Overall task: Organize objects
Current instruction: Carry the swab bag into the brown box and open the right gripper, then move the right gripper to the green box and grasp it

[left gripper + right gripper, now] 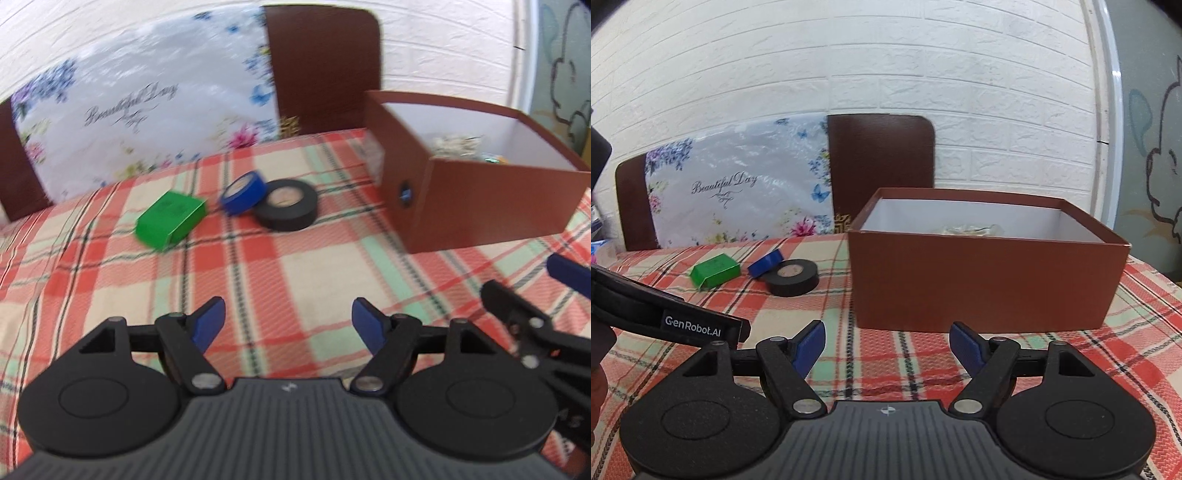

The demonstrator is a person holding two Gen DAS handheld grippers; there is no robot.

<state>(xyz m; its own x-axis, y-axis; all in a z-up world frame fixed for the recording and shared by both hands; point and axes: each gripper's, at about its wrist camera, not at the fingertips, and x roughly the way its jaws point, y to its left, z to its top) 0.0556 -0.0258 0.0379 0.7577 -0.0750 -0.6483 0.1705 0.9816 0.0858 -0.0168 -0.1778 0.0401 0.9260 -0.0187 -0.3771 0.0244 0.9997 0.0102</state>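
Observation:
A green box (170, 218) (716, 274), a blue tape roll (243, 192) (766, 263) and a black tape roll (287, 209) (792, 282) lie together on the checked tablecloth; the blue roll leans on the black one. A brown open box (476, 201) (986, 275) stands to their right with a few things inside. My left gripper (288, 323) hovers over the cloth, well short of the rolls, open with nothing between its fingers. My right gripper (888, 345) faces the brown box's front wall, open and empty; it shows at the right edge of the left wrist view, one fingertip (569, 275) visible.
A brown chair back (325, 66) (882, 162) with a flowered plastic bag (136, 107) (738, 188) draped on it stands behind the table (314, 258) (886, 317), against a white brick wall (886, 55). The left tool's body (665, 317) crosses the right wrist view at left.

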